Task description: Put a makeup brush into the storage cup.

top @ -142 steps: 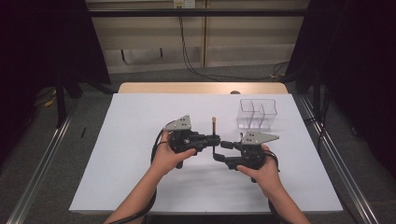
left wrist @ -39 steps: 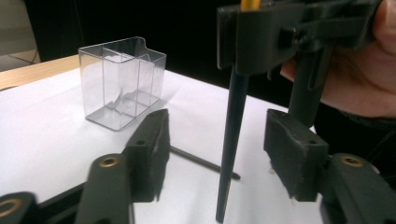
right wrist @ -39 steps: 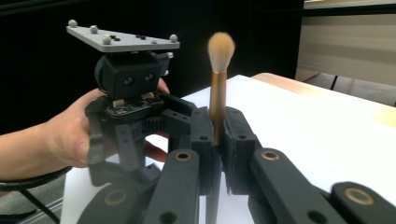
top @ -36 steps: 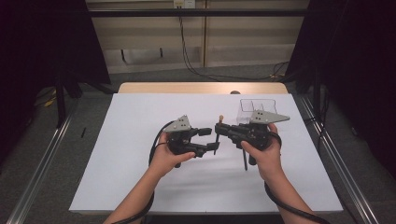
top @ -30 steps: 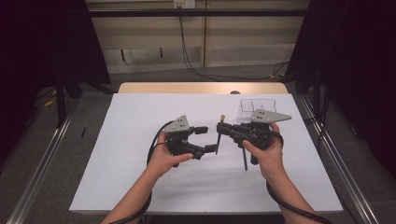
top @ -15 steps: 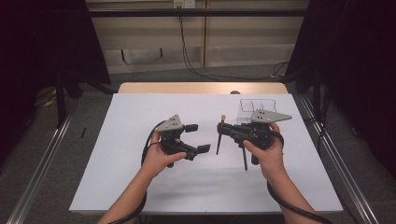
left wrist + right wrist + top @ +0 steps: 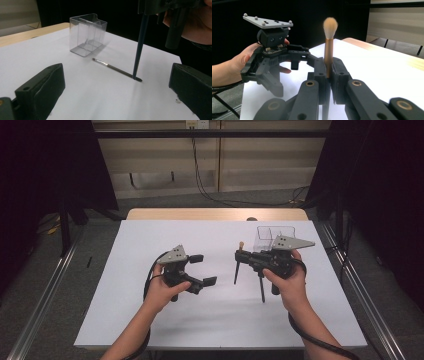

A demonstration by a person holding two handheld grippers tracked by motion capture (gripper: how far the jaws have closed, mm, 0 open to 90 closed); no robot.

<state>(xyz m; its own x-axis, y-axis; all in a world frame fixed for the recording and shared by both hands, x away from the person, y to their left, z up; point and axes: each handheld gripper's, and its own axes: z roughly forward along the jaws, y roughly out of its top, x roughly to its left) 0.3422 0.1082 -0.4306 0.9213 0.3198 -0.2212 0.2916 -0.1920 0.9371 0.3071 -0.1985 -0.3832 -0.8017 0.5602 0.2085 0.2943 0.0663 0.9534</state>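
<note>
Handover looked complete; left gripper (image 7: 200,269) had just spread its jaws, nothing between them, and drawn aside; right gripper (image 7: 241,258) clamped the brush (image 7: 328,47) upright, bristles up, near the clear organiser (image 7: 272,234), probably its destination.

**Colours on my desk**

My desk (image 7: 150,320) is covered in plain white, with a pale wood edge at the back. Both my grippers, left (image 7: 200,270) and right (image 7: 239,257), are matte black with grey top plates. My brush (image 7: 328,47) has a copper ferrule, cream-tan bristles and a dark handle. The box (image 7: 87,33) is clear.
</note>
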